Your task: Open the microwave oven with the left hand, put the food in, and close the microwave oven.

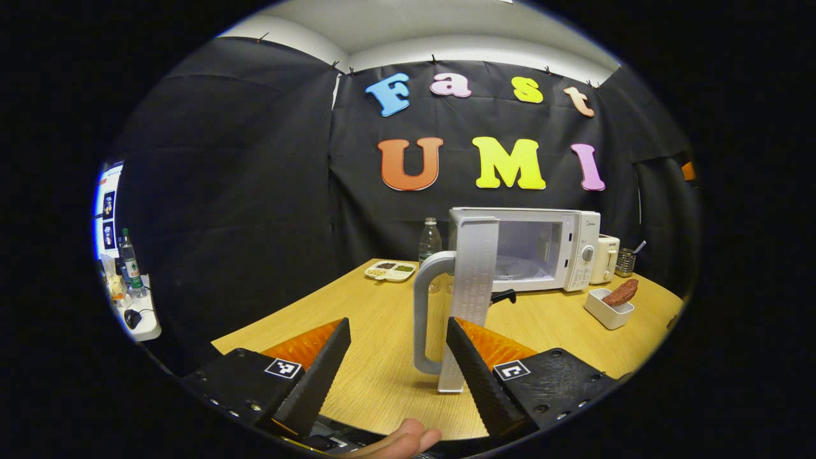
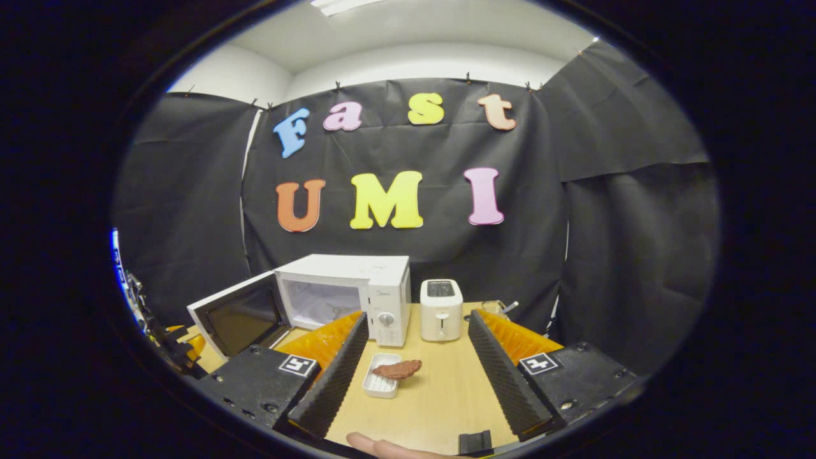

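Microwave (image 1: 548,248) door (image 1: 470,287) stands swung open; its handle (image 1: 426,312) sits between the left gripper's (image 1: 398,370) spread jaws, not touched by either. Food (image 2: 396,369) rests on a white tray (image 2: 381,385) on the table (image 2: 440,382), just ahead of the right gripper's (image 2: 414,376) spread jaws, nearer the left one.

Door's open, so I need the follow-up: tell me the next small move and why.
Probably bring the right tongs forward and down around the white dish with the brown food. The microwave already stands with its door swung wide, the dish sits on the table just ahead between those open tongs, and nothing is gripped yet.
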A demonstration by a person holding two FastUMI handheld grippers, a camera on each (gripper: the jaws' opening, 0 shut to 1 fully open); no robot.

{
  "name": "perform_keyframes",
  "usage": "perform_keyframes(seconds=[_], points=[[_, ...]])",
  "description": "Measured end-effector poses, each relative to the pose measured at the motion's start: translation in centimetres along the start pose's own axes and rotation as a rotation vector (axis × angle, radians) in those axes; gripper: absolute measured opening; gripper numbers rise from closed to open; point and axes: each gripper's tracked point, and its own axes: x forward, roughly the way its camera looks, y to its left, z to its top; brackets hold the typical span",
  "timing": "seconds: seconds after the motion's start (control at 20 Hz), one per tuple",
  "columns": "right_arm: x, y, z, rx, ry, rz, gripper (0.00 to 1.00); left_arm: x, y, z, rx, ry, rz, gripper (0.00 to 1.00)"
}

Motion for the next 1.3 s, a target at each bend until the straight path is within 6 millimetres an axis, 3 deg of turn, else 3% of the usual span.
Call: perform_keyframes(seconds=[0.1, 0.15, 0.2, 0.35, 0.5, 0.55, 0.6, 0.65, 0.7, 0.75, 0.85, 0.9, 0.95, 1.0, 1.05, 1.1, 1.15, 1.2, 1.25, 1.3], points=[[1.3, -0.1, -0.5, -0.002, 0.025, 0.003, 1.0, -1.5, 0.1, 1.0, -0.039, -0.005, 0.0, 0.94], [1.9, -0.2, -0.7, -0.004, 0.04, 0.004, 0.9, -2.1, -0.1, 1.6, -0.069, -0.007, -0.007, 0.93], [2.7, -0.4, -0.8, -0.006, 0.052, 0.0, 1.0, -2.7, -0.7, 2.1, -0.103, 0.006, -0.024, 0.93], [5.0, -1.0, -1.5, -0.022, 0.09, 0.001, 1.0, -3.5, -2.2, 4.8, -0.154, 0.006, -0.058, 0.93], [7.1, -1.7, -2.6, -0.03, 0.144, 0.019, 1.0, -3.5, -4.1, 9.0, -0.126, -0.047, -0.092, 0.93], [7.8, -2.0, -3.0, -0.032, 0.16, 0.025, 0.9, -3.4, -4.6, 10.2, -0.097, -0.065, -0.091, 0.93], [8.3, -2.2, -3.4, -0.035, 0.177, 0.03, 0.9, -3.2, -4.9, 11.3, -0.066, -0.08, -0.08, 0.93], [8.9, -2.4, -3.9, -0.038, 0.194, 0.039, 1.0, -3.0, -5.2, 13.0, -0.04, -0.123, -0.066, 0.93], [9.4, -2.5, -4.4, -0.04, 0.211, 0.056, 1.0, -2.6, -5.3, 14.9, -0.021, -0.162, -0.05, 0.93], [9.9, -2.3, -4.9, -0.038, 0.227, 0.083, 0.9, -2.4, -5.9, 16.1, -0.016, -0.178, -0.056, 0.93], [11.1, -2.2, -5.9, -0.025, 0.266, 0.133, 0.91, -2.2, -7.9, 18.0, -0.015, -0.185, -0.083, 0.93], [11.7, -2.3, -6.6, -0.015, 0.293, 0.151, 1.0, -2.1, -8.9, 19.0, -0.006, -0.192, -0.106, 0.93], [12.3, -2.3, -7.3, -0.001, 0.32, 0.174, 1.0, -2.0, -9.8, 20.0, 0.005, -0.208, -0.13, 0.93], [12.9, -2.2, -8.1, 0.014, 0.351, 0.199, 0.91, -2.0, -10.7, 20.9, 0.015, -0.226, -0.145, 0.93], [13.5, -2.1, -9.1, 0.027, 0.386, 0.23, 0.91, -2.1, -11.8, 21.5, 0.013, -0.231, -0.174, 0.93], [14.1, -1.9, -10.0, 0.039, 0.422, 0.259, 1.0, -2.0, -12.5, 21.7, 0.012, -0.232, -0.189, 0.93], [14.6, -1.9, -11.1, 0.052, 0.459, 0.284, 1.0, -1.9, -12.9, 21.9, 0.012, -0.233, -0.203, 0.94], [15.3, -2.0, -12.3, 0.064, 0.495, 0.308, 1.0, -1.7, -13.2, 22.0, 0.013, -0.225, -0.202, 0.88], [16.1, -2.0, -13.7, 0.079, 0.534, 0.328, 1.0, -1.5, -13.2, 21.6, 0.016, -0.207, -0.194, 0.96], [16.8, -2.0, -15.1, 0.104, 0.582, 0.351, 1.0, -1.3, -13.2, 21.5, 0.013, -0.196, -0.188, 0.88]])
